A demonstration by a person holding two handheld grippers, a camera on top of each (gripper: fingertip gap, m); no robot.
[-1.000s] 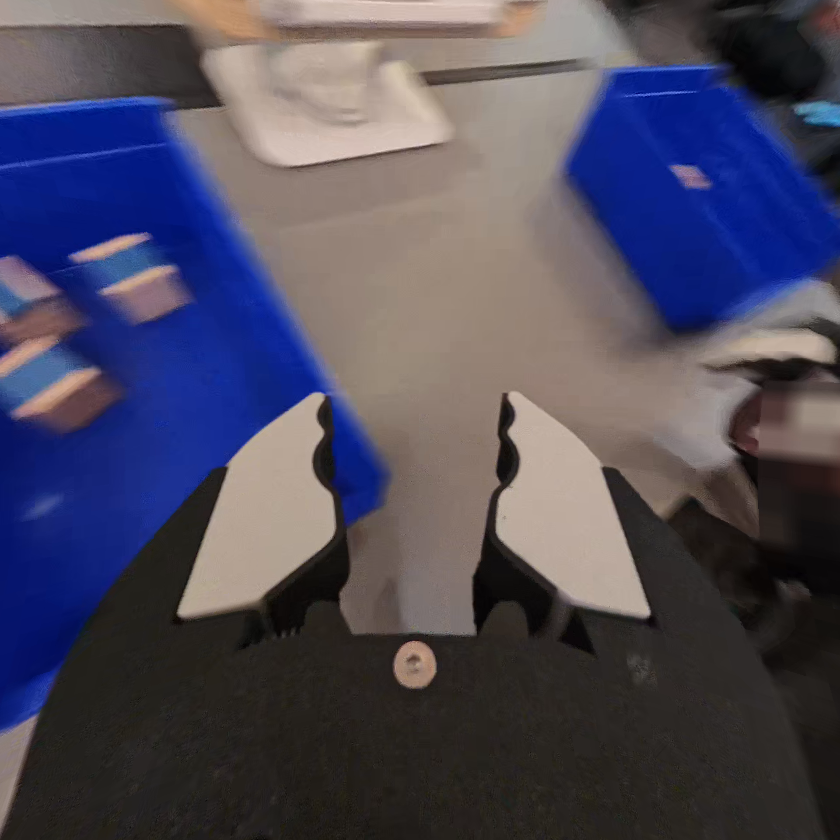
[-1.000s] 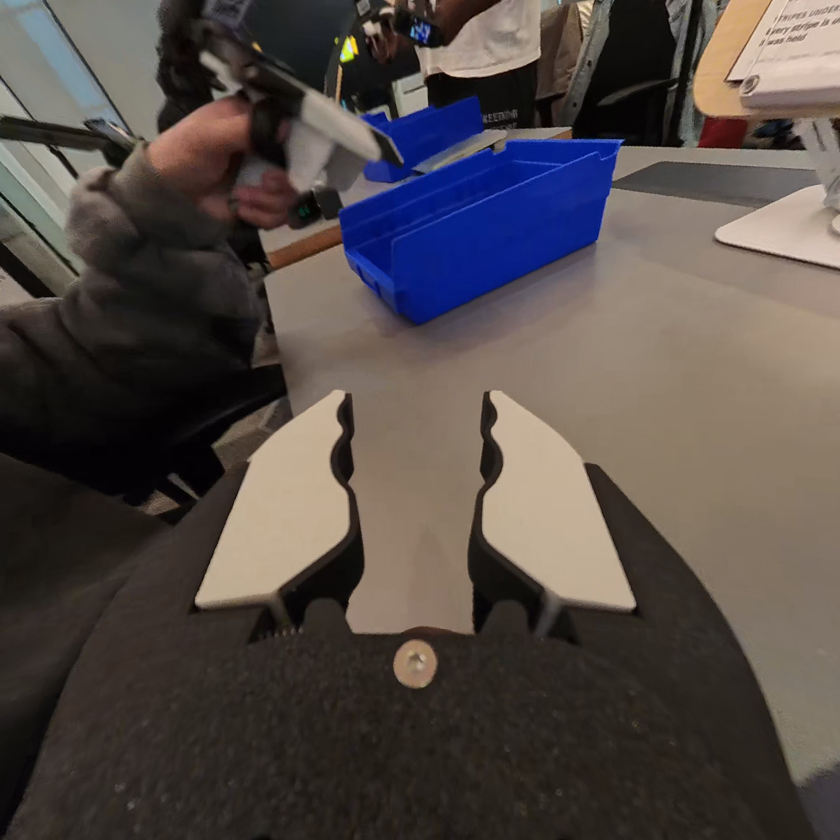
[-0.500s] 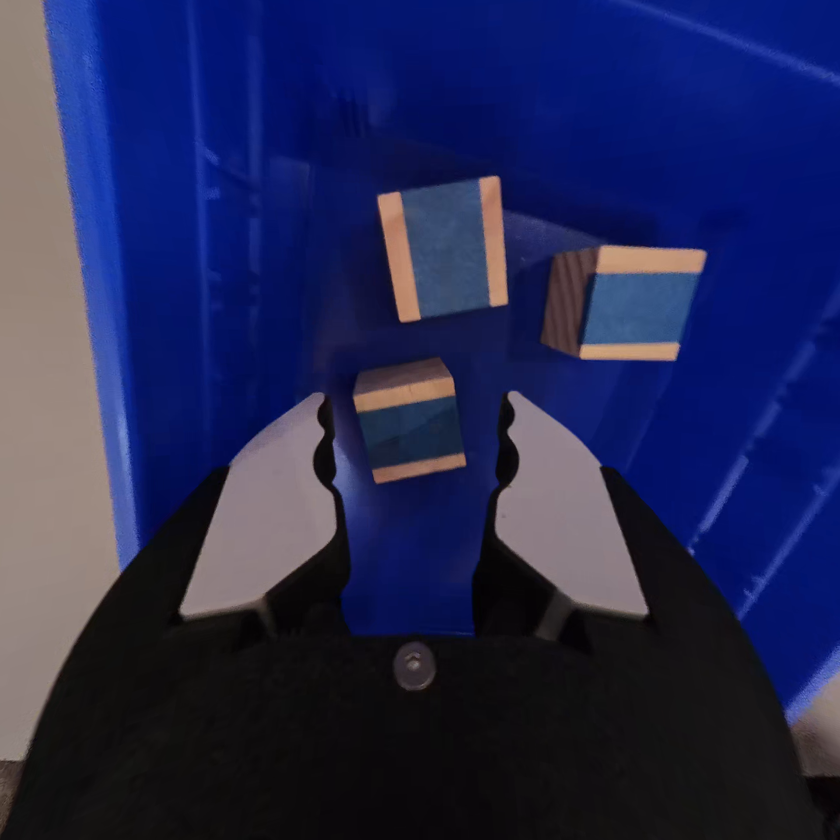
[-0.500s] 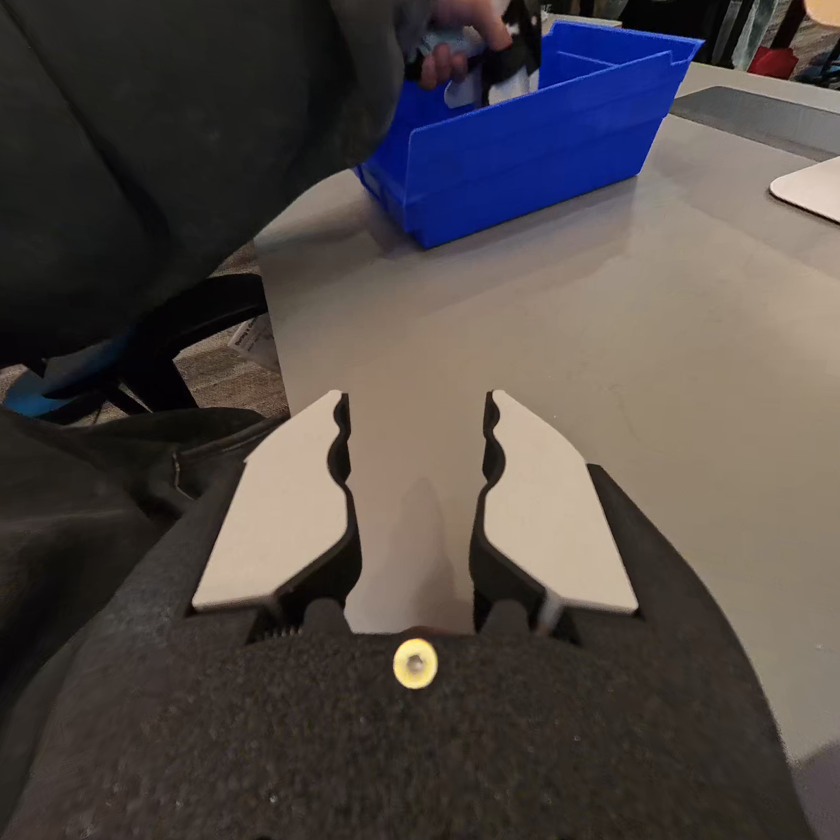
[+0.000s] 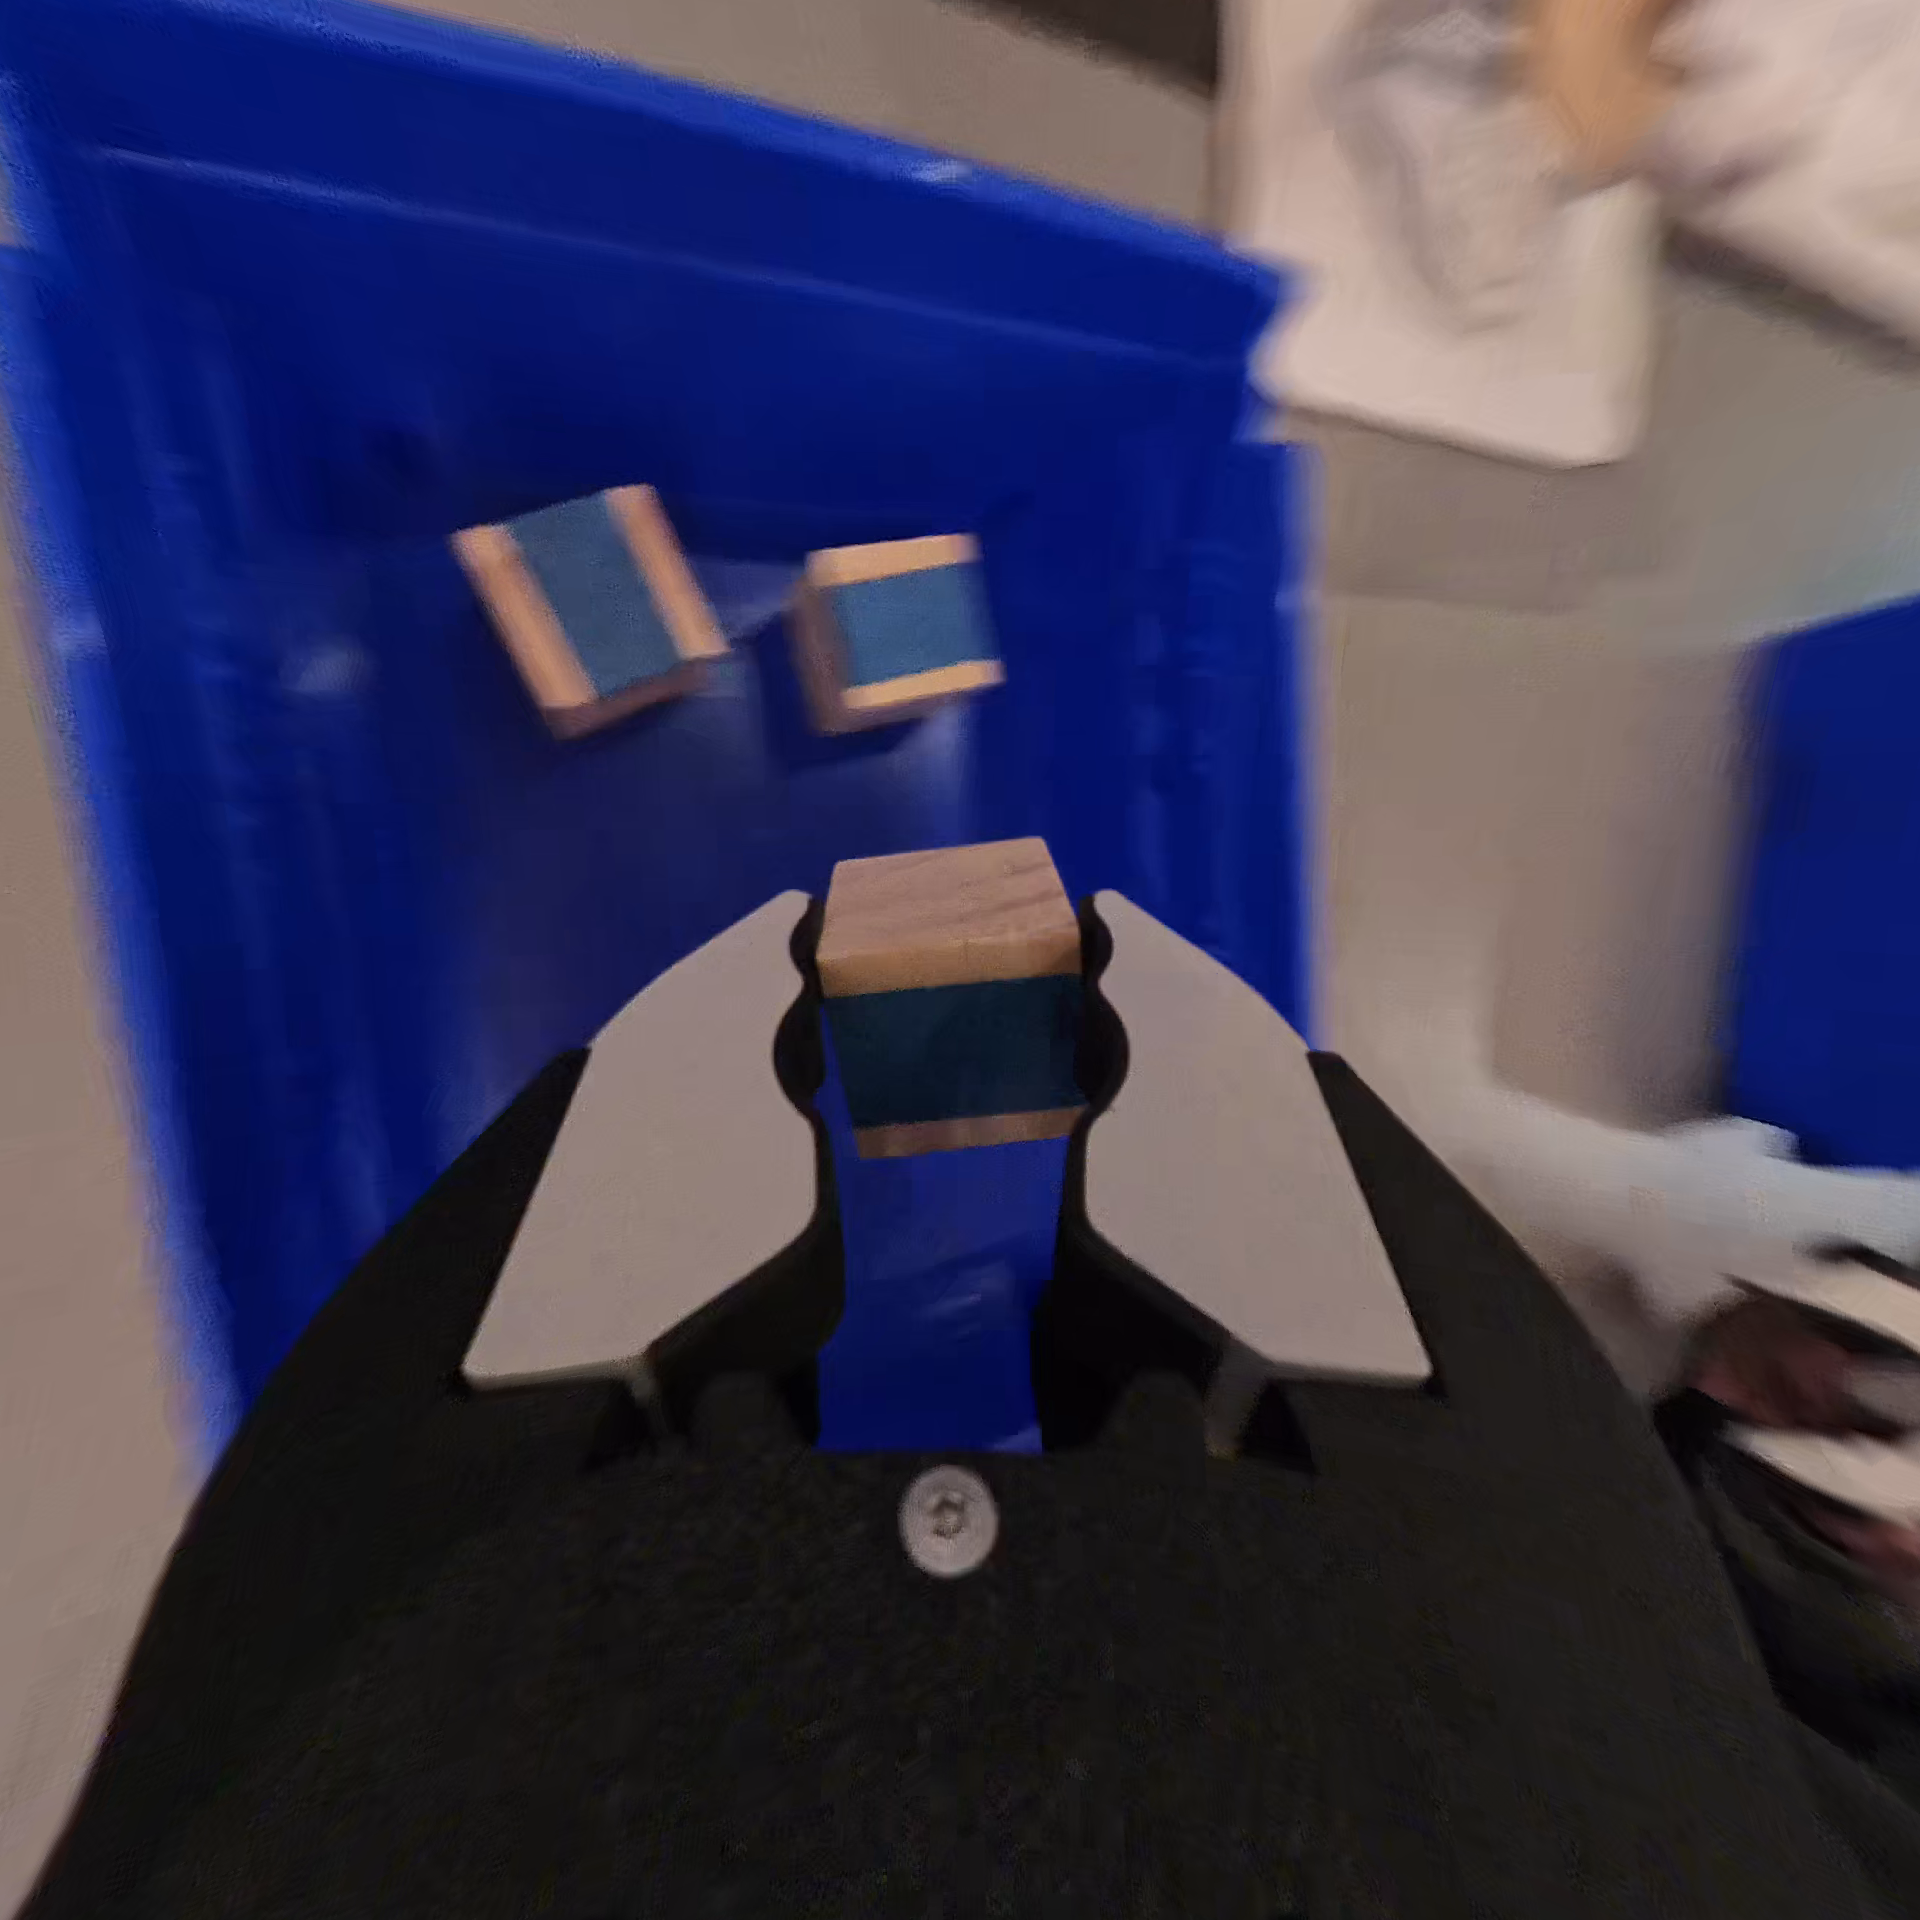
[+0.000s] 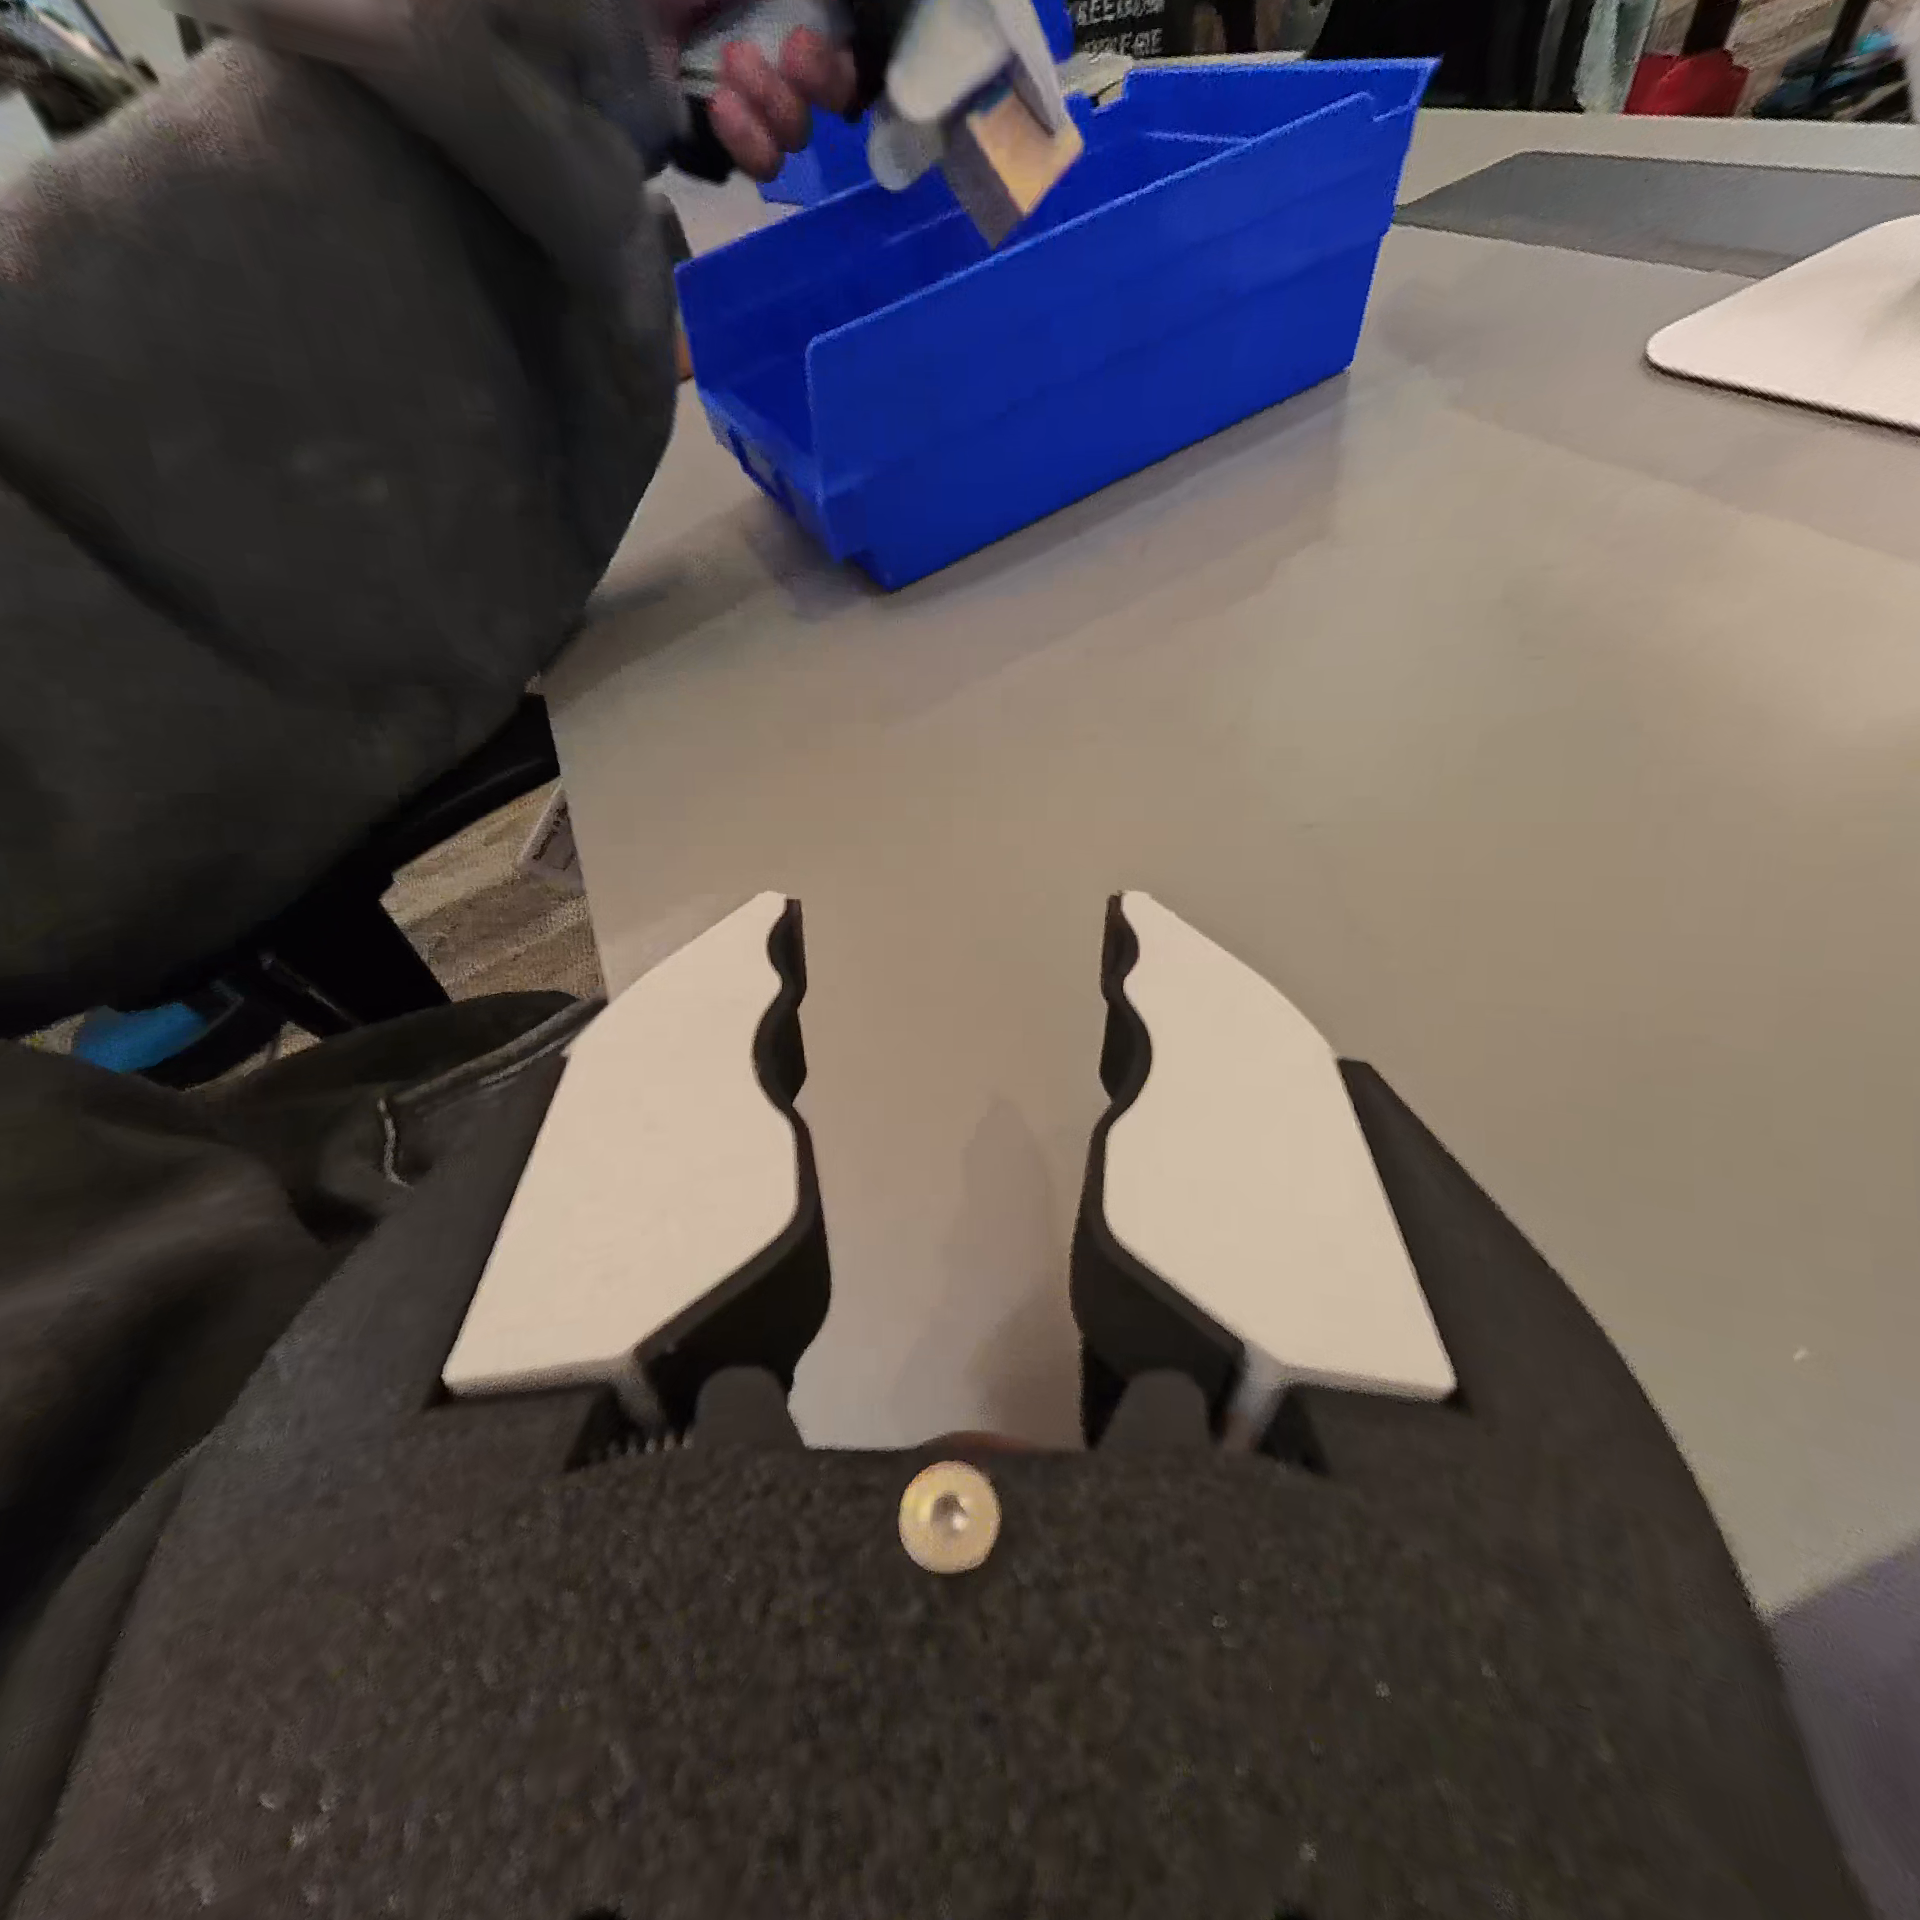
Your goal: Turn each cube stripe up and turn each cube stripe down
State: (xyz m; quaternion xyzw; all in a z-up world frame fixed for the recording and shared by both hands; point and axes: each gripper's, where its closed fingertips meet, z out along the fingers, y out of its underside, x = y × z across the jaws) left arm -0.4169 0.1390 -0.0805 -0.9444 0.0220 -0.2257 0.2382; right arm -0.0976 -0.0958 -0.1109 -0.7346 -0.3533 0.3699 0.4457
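My left gripper (image 5: 951,997) is shut on a wooden cube with a blue stripe (image 5: 951,997) and holds it above the blue bin (image 5: 312,935). Its bare wood face points up and its stripe faces me. Two more striped cubes, one on the left (image 5: 587,608) and one on the right (image 5: 899,629), lie in the bin with the stripe up. The right wrist view shows the left gripper holding the cube (image 6: 1013,166) over the bin (image 6: 1039,353). My right gripper (image 6: 951,987) is open and empty, low over the grey table (image 6: 1351,779).
A second blue bin (image 5: 1839,883) stands at the right. A white stand base (image 6: 1808,332) sits at the table's far right. A person's dark sleeve (image 6: 312,416) fills the left of the right wrist view. The table's left edge (image 6: 571,831) is close.
My left gripper swung over the bin, came down around the nearest cube, shut on it and lifted it. My right gripper stayed open and hardly moved.
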